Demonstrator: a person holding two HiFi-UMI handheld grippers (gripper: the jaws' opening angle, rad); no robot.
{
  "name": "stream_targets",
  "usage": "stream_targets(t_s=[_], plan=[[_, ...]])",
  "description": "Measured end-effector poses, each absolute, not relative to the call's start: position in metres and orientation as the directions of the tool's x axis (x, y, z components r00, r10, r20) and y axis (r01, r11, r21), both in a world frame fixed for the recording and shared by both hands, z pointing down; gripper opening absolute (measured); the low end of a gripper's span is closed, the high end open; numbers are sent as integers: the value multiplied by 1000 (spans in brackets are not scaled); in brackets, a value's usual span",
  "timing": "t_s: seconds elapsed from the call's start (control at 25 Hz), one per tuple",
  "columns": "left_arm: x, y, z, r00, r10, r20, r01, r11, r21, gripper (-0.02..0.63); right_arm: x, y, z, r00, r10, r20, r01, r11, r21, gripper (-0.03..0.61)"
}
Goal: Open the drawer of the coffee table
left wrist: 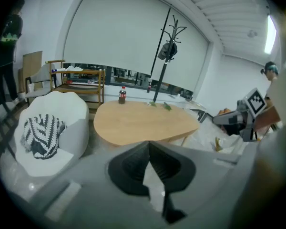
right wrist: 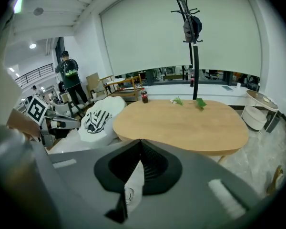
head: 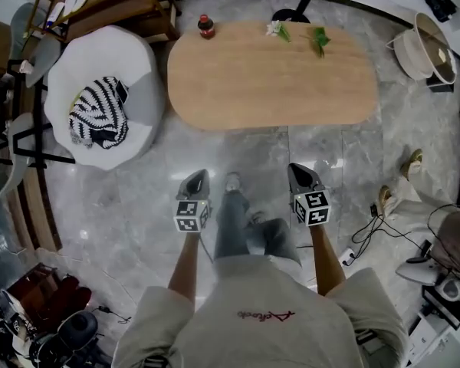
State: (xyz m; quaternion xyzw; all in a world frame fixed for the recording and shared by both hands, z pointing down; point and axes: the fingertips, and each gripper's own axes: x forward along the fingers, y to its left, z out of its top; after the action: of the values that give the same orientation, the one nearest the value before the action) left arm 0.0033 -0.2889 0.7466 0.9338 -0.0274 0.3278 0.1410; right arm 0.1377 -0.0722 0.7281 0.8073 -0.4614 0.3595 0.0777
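While my left gripper (head: 198, 178) and right gripper (head: 297, 172) are both pressed together and empty, the smooth, rounded wooden coffee table (head: 272, 75) lies ahead, carrying one bottle (head: 206, 26) and two leafy sprigs (head: 319, 40).

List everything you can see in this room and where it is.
coffee table: one, light wood, middle of the floor ahead.
bottle: one, dark with red cap, table's far left edge.
leafy sprigs: two, green, one with white flowers, table's far edge.
coat stand: one, black, behind the table.
armchair: one, white, left of the table.
striped cloth: one, black and white, on the armchair.
cables: several, mostly black, floor at right.
bystander: at least one, dark clothes, far left of the room.
left tool: one, grey, shut and empty, short of the table.
right tool: one, grey, shut and empty, beside it.
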Motion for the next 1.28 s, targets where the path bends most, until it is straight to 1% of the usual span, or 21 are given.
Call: stream_targets(t_s=[0.36,0.68,1.0,1.28], plan=[[22,-316,912,797,20,604,-149,-962,229,0,165,-84,896,335,-688,644,-813,-556,-171,6],[54,-342,1044,838,15,545,-99,-979,179,0,219,-79,1038,427,-685,590,-788,-602,-128,6],[69,-368,1156,873,-15,488,-99,-984,146,0,247,-100,1131,441,-727,526,-832,-551,-63,6],[84,-359,1209,907,-2,422,-56,-991,118,0,254,-104,1183,432,-778,456,-861,-506,-50,6]])
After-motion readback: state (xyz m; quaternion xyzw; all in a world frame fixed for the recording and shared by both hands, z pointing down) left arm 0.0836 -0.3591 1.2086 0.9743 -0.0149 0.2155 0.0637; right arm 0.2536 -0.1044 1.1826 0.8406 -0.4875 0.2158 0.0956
